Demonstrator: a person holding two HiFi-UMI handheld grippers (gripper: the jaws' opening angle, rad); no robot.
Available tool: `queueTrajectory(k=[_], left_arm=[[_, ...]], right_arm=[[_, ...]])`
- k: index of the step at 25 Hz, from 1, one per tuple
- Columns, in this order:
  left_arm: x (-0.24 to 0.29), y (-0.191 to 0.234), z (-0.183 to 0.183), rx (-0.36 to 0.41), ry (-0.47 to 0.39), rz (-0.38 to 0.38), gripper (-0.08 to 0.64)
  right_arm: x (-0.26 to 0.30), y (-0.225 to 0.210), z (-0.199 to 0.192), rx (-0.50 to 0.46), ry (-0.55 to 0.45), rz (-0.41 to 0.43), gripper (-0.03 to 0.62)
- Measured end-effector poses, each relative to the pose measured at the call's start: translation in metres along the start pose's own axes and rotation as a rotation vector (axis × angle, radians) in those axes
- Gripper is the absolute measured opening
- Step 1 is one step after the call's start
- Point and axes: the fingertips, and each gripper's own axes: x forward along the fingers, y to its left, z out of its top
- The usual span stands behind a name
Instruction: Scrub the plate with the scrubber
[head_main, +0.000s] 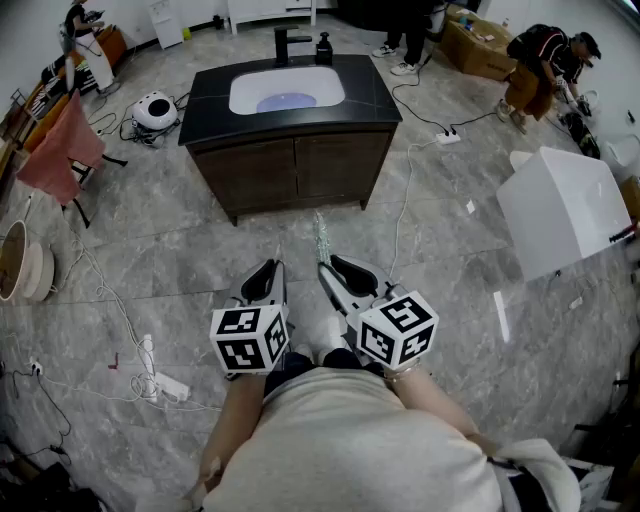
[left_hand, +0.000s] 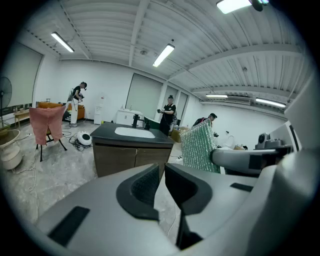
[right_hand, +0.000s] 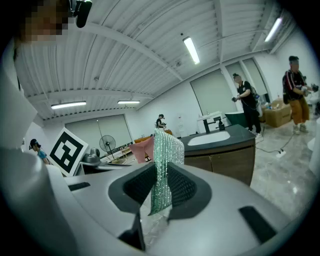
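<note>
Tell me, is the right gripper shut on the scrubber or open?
Shut on it: in the right gripper view, the right gripper pinches the green scrubber, which stands upright between its jaws.

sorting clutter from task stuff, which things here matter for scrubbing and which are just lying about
For the job: scrubber in right gripper; sink; purplish disc in it, maybe the plate.
Lying about: white box; power strip; pink cloth.

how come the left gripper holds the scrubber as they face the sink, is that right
Not quite. The right gripper holds the scrubber, pinched between its jaws in the right gripper view; the left gripper has nothing. They do face the sink.
</note>
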Motion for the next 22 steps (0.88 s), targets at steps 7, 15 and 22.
queueTrajectory(k=[7,15,22], left_arm=[[0.003,-0.01,-0.002,0.001,0.003,-0.021,0.05],[-0.003,-0.04,0.005,-0.006,-0.077,-0.147,0.049],[-0.002,-0.05,0.003,0.025,-0.083,-0.12,0.049]], right_arm=[[-0.005,-0.01,-0.005,0.004,0.012,0.007,0.088],[-0.019,-0.015,-0.001,0.021,-0.018,0.04,0.092],[-0.032,-0.023,-0.006,0.028,-0.021,0.068,0.094]])
